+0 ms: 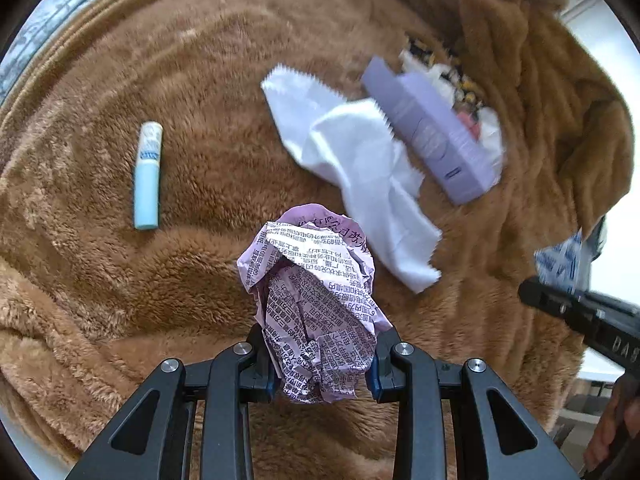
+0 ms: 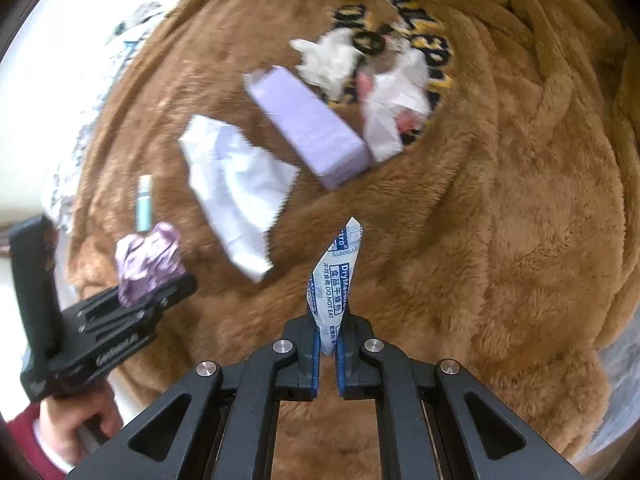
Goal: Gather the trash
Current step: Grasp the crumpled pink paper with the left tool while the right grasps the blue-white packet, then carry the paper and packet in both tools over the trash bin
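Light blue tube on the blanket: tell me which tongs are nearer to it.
Left. The left tongs, holding crumpled paper, sit just beside the tube; the right tongs are farther off, past the white tissue.

Looking like a home, most likely a bed or sofa: spreading under and well beyond the jaws, a thick brown fleece blanket point(image 1: 200, 60) bearing dark and yellow woven lettering point(image 2: 432, 52) far ahead. Showing at the far left edge, a pale printed sheet point(image 1: 52, 16). Lying scattered ahead of the jaws, household litter: a lilac carton point(image 2: 308, 128), crumpled tissues point(image 2: 332, 60), a light-blue tube point(image 1: 147, 176).
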`<state>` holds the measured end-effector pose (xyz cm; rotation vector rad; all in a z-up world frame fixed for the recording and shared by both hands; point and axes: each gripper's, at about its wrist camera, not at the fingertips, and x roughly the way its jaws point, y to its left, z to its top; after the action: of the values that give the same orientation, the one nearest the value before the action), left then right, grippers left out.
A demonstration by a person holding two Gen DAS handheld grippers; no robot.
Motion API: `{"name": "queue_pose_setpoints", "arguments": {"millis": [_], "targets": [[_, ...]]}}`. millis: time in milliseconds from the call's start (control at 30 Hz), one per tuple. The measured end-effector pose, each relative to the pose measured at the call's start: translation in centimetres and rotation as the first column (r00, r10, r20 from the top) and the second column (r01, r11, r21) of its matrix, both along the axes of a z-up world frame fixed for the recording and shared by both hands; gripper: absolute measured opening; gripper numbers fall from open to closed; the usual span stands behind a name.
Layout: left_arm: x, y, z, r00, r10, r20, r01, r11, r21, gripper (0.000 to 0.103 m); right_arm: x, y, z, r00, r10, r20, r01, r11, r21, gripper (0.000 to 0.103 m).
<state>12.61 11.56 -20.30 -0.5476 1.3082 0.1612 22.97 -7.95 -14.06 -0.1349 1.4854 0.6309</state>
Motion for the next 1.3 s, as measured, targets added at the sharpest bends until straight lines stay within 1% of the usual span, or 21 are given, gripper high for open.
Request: {"name": "queue_pose_setpoints", "arguments": {"millis": [33, 133, 267, 400, 467, 533, 600, 633, 733, 767, 833, 867, 900, 967, 1000, 1067, 1100, 1133, 1200, 1233, 1300], "targets": [[-0.4, 0.3, 0.5, 1.0, 0.019, 0.023, -0.018, 1.0, -0.011, 0.033, -0.7, -0.9, 0.8, 1.0, 0.013, 0.002, -0.013, 1.0, 0.014, 0.006], [-1.7, 1.4, 1.5, 0.995, 0.076, 0.057, -0.075, 0.997, -0.029, 0.033, -1.8, -0.4, 2.0, 0.999, 0.049, 0.01, -0.049, 0.997, 0.055, 0.006], [-4.2, 2.8, 2.9, 0.985, 0.149, 0.092, -0.148, 0.989, -0.02, 0.033, -3.4, 2.2, 3.1, 0.993, 0.115, 0.023, -0.117, 0.987, 0.109, 0.006], [-8.0, 4.1, 4.8, 0.962, 0.245, 0.121, -0.244, 0.97, -0.021, 0.033, -5.3, 5.3, 4.0, 0.979, 0.201, 0.042, -0.205, 0.968, 0.147, 0.006], [-9.9, 4.6, 5.5, 0.947, 0.294, 0.127, -0.295, 0.955, -0.014, 0.033, -7.2, 7.3, 4.5, 0.961, 0.27, 0.058, -0.276, 0.947, 0.164, 0.006], [-12.7, 5.3, 6.1, 0.925, 0.355, 0.135, -0.357, 0.934, -0.006, 0.033, -9.0, 8.5, 4.9, 0.94, 0.334, 0.065, -0.34, 0.923, 0.181, 0.006], [-16.2, 5.8, 6.6, 0.896, 0.423, 0.138, -0.427, 0.904, 0.005, 0.033, -11.3, 10.0, 5.0, 0.909, 0.409, 0.074, -0.416, 0.889, 0.192, 0.006], [-17.6, 5.8, 6.6, 0.882, 0.451, 0.138, -0.456, 0.89, 0.012, 0.033, -13.1, 10.8, 5.2, 0.886, 0.458, 0.076, -0.463, 0.863, 0.203, 0.006], [-23.3, 6.0, 6.8, 0.821, 0.558, 0.122, -0.566, 0.823, 0.043, 0.033, -17.0, 12.5, 4.9, 0.826, 0.558, 0.078, -0.56, 0.8, 0.216, 0.006], [-25.8, 6.0, 6.8, 0.79, 0.603, 0.11, -0.611, 0.789, 0.062, 0.033, -18.7, 13.2, 4.9, 0.795, 0.602, 0.078, -0.602, 0.767, 0.219, 0.006], [-29.2, 5.7, 6.6, 0.74, 0.667, 0.084, -0.672, 0.735, 0.088, 0.033, -22.0, 14.3, 4.7, 0.732, 0.677, 0.079, -0.675, 0.705, 0.219, 0.006], [-31.7, 5.5, 6.4, 0.699, 0.712, 0.07, -0.715, 0.693, 0.091, 0.033, -23.4, 14.9, 4.5, 0.704, 0.707, 0.076, -0.703, 0.677, 0.219, 0.006], [-33.4, 5.3, 6.3, 0.671, 0.739, 0.063, -0.741, 0.665, 0.095, 0.033, -25.2, 15.5, 4.2, 0.665, 0.743, 0.072, -0.738, 0.639, 0.215, 0.006], [-36.8, 4.5, 6.0, 0.615, 0.787, 0.051, -0.786, 0.607, 0.122, 0.033, -28.3, 16.3, 3.7, 0.601, 0.797, 0.065, -0.789, 0.579, 0.206, 0.006], [-38.5, 4.1, 5.8, 0.589, 0.807, 0.046, -0.805, 0.58, 0.128, 0.033, -30.1, 16.9, 3.4, 0.559, 0.827, 0.059, -0.819, 0.539, 0.198, 0.006], [-41.7, 3.2, 5.2, 0.526, 0.85, 0.029, -0.845, 0.519, 0.126, 0.033, -32.7, 17.4, 2.8, 0.496, 0.867, 0.051, -0.858, 0.48, 0.184, 0.006], [-43.4, 2.7, 4.7, 0.487, 0.873, 0.016, -0.868, 0.482, 0.121, 0.033, -34.2, 17.9, 2.5, 0.465, 0.884, 0.044, -0.874, 0.451, 0.18, 0.006], [-44.7, 2.3, 4.3, 0.455, 0.891, 0.002, -0.884, 0.451, 0.121, 0.033, -34.8, 18.1, 2.3, 0.45, 0.892, 0.038, -0.881, 0.437, 0.179, 0.006], [-47.3, 1.5, 3.2, 0.383, 0.924, -0.026, -0.917, 0.383, 0.111, 0.033, -37.2, 18.9, 1.5, 0.399, 0.917, 0.023, -0.905, 0.39, 0.17, 0.006], [-48.4, 1.1, 2.4, 0.352, 0.935, -0.044, -0.929, 0.354, 0.105, 0.033, -37.9, 19.1, 1.3, 0.383, 0.924, 0.02, -0.912, 0.375, 0.165, 0.006], [-49.7, 0.7, 1.0, 0.32, 0.945, -0.071, -0.94, 0.326, 0.097, 0.033, -39.8, 19.7, 0.7, 0.332, 0.943, 0.007, -0.933, 0.327, 0.152, 0.006]]}}
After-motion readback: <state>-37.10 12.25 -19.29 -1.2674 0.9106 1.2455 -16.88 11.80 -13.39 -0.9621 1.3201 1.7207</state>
